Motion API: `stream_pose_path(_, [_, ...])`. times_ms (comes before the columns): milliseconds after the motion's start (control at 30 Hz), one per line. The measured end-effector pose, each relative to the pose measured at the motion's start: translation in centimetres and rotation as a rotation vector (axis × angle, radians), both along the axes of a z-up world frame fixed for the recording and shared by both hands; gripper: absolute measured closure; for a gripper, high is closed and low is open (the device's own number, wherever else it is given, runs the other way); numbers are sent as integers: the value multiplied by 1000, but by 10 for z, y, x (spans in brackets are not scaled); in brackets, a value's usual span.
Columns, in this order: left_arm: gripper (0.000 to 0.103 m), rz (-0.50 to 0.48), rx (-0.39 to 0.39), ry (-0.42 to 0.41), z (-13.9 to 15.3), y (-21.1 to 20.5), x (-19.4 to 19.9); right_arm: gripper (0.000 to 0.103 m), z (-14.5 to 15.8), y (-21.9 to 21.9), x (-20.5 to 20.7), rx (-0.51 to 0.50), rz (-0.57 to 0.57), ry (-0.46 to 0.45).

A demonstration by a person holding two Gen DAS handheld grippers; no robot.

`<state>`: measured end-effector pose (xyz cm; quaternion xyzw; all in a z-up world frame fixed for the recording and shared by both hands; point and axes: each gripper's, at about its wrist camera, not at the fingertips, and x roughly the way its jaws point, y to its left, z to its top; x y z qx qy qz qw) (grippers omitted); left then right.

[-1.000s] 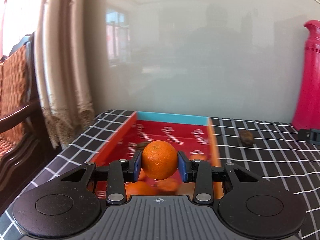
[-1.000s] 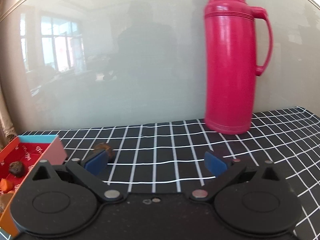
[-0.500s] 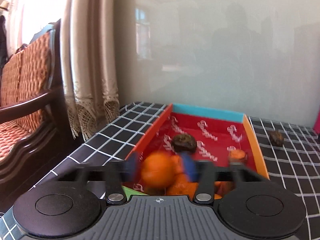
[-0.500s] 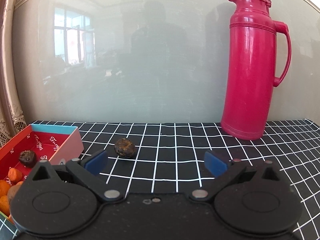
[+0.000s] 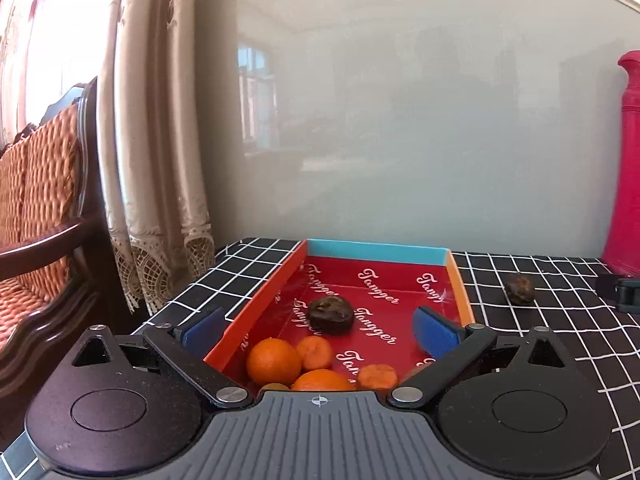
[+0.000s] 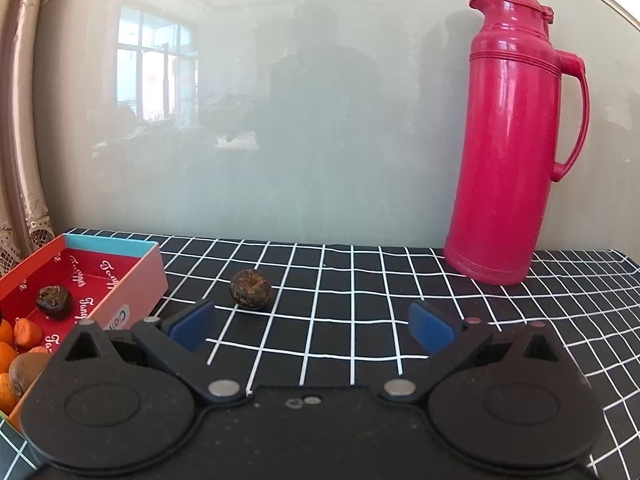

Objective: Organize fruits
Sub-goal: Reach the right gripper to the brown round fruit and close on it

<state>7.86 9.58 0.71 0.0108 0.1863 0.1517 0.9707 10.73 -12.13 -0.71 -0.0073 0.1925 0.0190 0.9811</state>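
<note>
A red box (image 5: 436, 255) with a blue far wall lies on the checked cloth; inside sit several oranges (image 5: 273, 361) at the near end and a dark wrinkled fruit (image 5: 331, 314) in the middle. My left gripper (image 5: 318, 330) hangs over the box's near end, its jaws opening wide with nothing pressed between the blue pads. A second dark fruit (image 6: 250, 289) lies loose on the cloth right of the box (image 6: 138, 272). My right gripper (image 6: 311, 325) stands open just short of that fruit, which sits ahead of the left pad.
A tall red thermos (image 6: 508, 136) stands at the back right against a glossy wall panel. A wooden chair (image 5: 44, 216) and a lace curtain (image 5: 160, 160) lie off the table's left edge. A black object (image 5: 626, 294) rests by the thermos base.
My left gripper let go of the orange it held; the orange now lies in the box with the others, and the jaws have spread wide. The right view swung left toward the loose dark fruit.
</note>
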Motion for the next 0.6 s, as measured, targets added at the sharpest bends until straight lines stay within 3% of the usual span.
stream_pose_path(300, [3, 23, -22, -8, 1, 12, 4, 0, -2, 10, 0, -52, 44, -54])
stream_pose_path(600, [3, 128, -42, -1, 1, 34, 21, 0, -22, 24, 30, -33, 82, 15])
